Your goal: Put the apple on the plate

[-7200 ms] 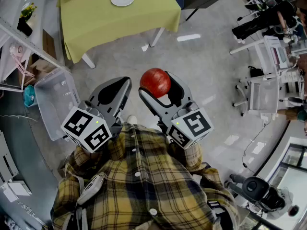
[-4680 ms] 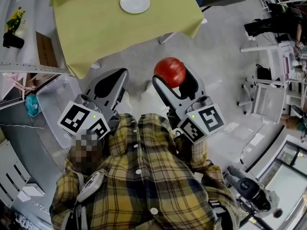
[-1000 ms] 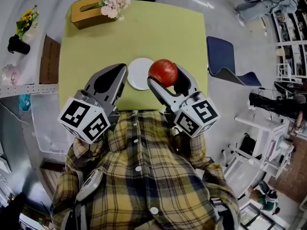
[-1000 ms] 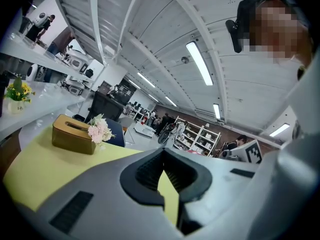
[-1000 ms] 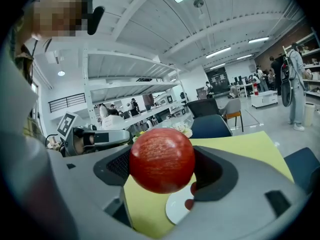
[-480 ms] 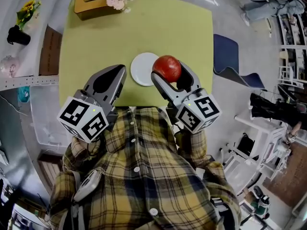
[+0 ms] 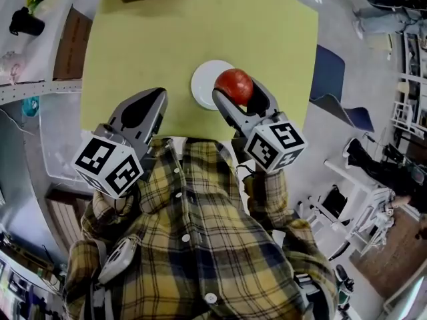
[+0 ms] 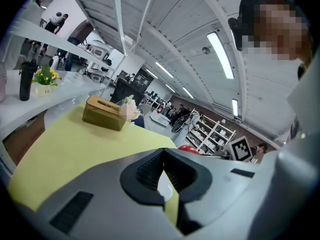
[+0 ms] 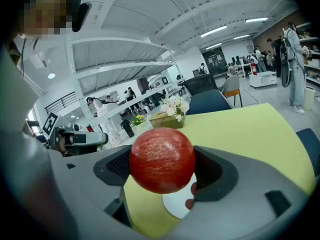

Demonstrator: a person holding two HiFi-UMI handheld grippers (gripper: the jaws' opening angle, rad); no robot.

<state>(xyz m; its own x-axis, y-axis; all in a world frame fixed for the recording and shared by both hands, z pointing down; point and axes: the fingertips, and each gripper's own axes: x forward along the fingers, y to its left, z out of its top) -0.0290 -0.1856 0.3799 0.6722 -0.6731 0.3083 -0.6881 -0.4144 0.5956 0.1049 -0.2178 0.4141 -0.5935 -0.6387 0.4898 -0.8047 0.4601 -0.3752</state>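
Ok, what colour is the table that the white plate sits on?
The table is a pale yellow-green, clearest in the head view.

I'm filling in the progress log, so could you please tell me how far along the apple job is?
Done: the round red apple is picked up, clamped in the right tool. In hand: it hangs over the rim of the round white plate on the yellow-green table. Left: lowering it onto the plate and opening the tool. The left tool is shut and empty.
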